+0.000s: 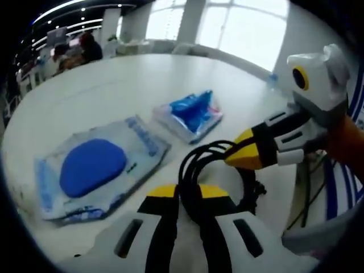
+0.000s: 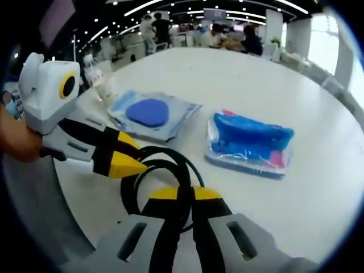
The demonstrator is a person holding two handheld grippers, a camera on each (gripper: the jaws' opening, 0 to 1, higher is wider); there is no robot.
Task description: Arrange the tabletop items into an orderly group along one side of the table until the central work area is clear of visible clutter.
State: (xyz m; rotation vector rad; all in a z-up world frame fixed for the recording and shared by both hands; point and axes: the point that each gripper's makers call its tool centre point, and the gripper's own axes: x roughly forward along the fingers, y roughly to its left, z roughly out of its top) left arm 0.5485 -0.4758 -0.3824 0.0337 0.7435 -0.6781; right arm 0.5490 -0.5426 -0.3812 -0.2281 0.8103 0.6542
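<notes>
Left gripper view: cable [image 1: 196, 170] btwn jaws.

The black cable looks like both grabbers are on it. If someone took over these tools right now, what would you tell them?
Left gripper: shut on the black cable.
Right gripper: shut on the same cable's coil.
On the white table: a flat packet with a blue oval pad, and beside it, apart, a clear packet with crumpled blue contents.
Done: cable gripped by both.
Left: move the cable to one side, then bring both packets next to it.
</notes>
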